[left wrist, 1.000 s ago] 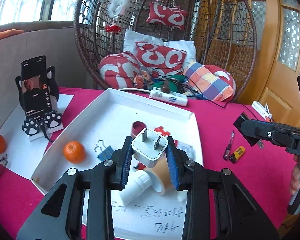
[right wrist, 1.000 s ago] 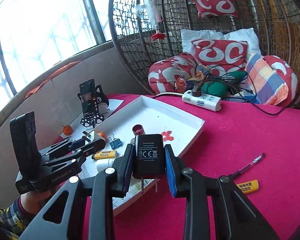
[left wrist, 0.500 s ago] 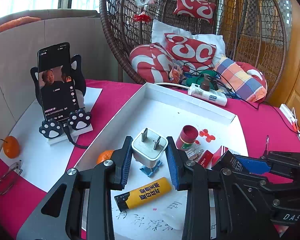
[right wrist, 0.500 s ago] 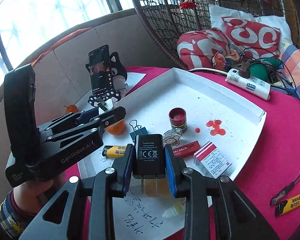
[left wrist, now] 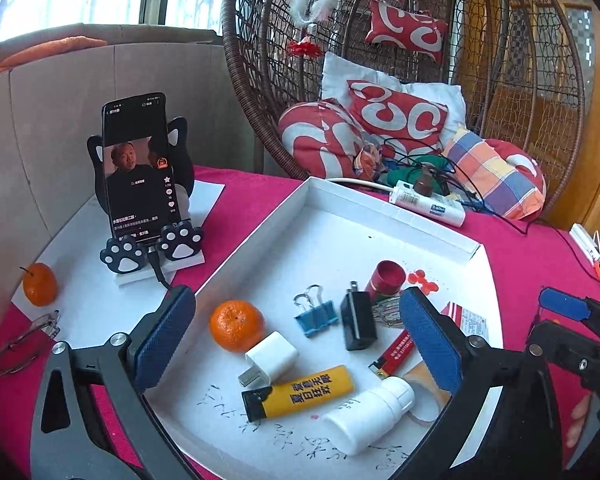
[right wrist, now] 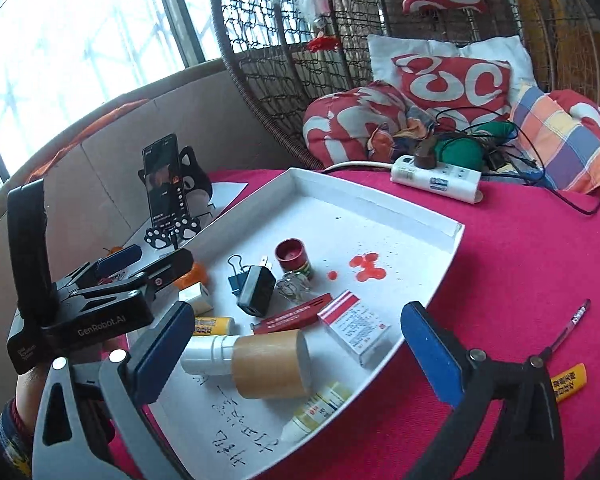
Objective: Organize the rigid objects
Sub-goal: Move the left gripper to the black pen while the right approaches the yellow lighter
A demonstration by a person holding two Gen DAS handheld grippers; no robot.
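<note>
Red tablecloth (right wrist: 520, 264), covering the table; white tray (left wrist: 380, 216), shallow, on the cloth, holding nearly all the small goods; left gripper (left wrist: 300, 344), jaws opening, wide apart, nothing pressed between the pads, hovering over the tray's near end; right gripper (right wrist: 296, 352), jaws likewise opening and empty, over the tray's near right part; wooden-capped jar (right wrist: 272, 364), on its side in the tray, just ahead of the right gripper; white bottle (left wrist: 370, 414), on its side beside the jar; yellow lighter (left wrist: 300, 398), flat in the tray, long axis running across the left gripper's line; orange (left wrist: 236, 325), in the tray, left of centre; black charger (left wrist: 358, 322), in the tray, prongs pointing away; white charger (left wrist: 271, 357), lying in the tray directly between the left jaws' line, prongs toward the camera, touching the lighter. Outstanding, by judgement: second yellow lighter (right wrist: 568, 382) and pen (right wrist: 572, 324), both on the bare cloth outside the tray, to the right of the right gripper, which is plainly the nearer; pen's long axis runs obliquely away to the right
</note>
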